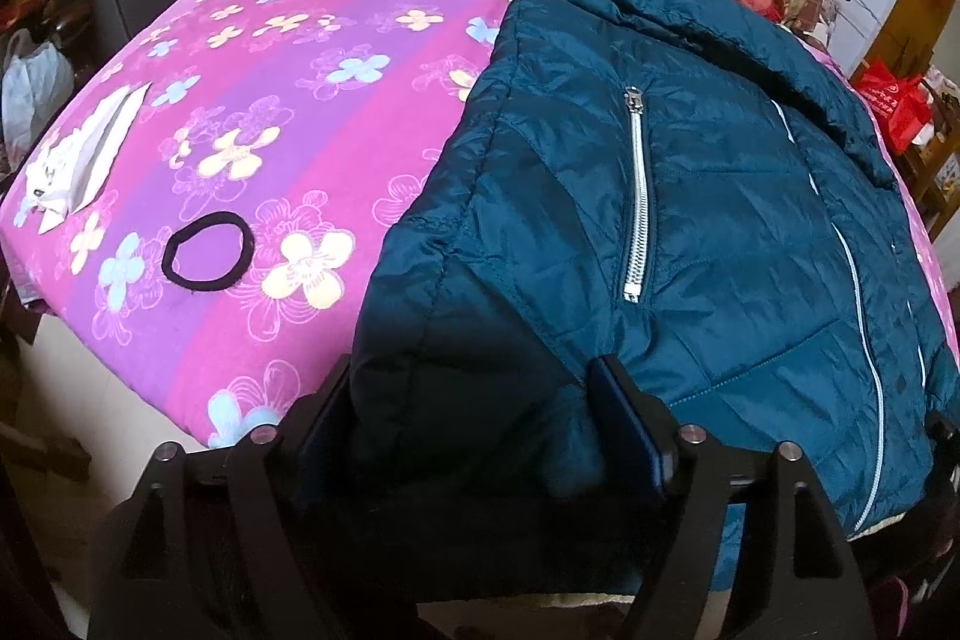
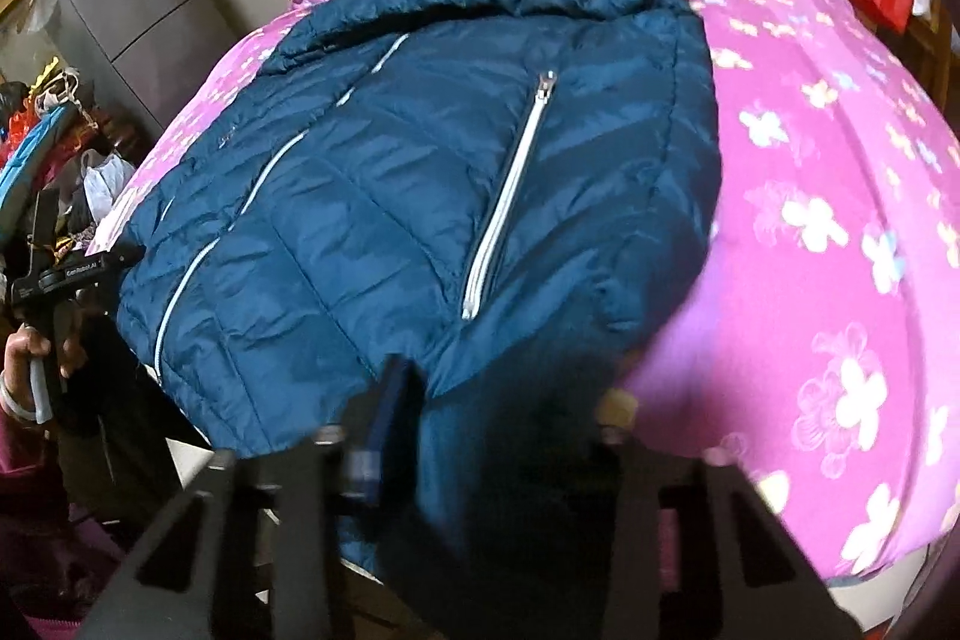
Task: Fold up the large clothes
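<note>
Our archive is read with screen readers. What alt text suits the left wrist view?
The left tongs close on the near hem of a dark teal puffer jacket spread on a pink floral bedspread, a silver pocket zip facing up. A black hair tie and white paper lie to the left.
</note>
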Demonstrator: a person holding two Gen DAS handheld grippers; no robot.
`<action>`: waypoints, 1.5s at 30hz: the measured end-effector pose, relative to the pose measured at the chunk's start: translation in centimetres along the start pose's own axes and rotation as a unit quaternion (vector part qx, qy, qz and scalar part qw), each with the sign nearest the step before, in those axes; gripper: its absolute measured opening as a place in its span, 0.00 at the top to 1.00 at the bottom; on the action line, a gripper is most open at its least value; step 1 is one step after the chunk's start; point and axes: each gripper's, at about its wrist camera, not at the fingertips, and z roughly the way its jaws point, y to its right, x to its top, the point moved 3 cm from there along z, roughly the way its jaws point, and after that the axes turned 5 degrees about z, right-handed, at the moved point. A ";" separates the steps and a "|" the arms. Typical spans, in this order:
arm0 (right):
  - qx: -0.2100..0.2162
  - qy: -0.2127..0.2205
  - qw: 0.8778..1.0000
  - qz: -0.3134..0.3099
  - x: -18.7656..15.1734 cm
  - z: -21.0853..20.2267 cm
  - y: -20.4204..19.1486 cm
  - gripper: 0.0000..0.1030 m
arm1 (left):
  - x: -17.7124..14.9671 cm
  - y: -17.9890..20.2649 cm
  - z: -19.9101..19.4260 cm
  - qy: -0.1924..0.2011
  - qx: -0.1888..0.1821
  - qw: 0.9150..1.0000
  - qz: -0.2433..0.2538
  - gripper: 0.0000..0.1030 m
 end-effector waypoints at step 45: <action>-0.028 0.201 0.973 0.112 36.1 3.8 8.1 0.78 | 35.1 7.1 5.5 0.182 0.051 0.982 -0.016 1.00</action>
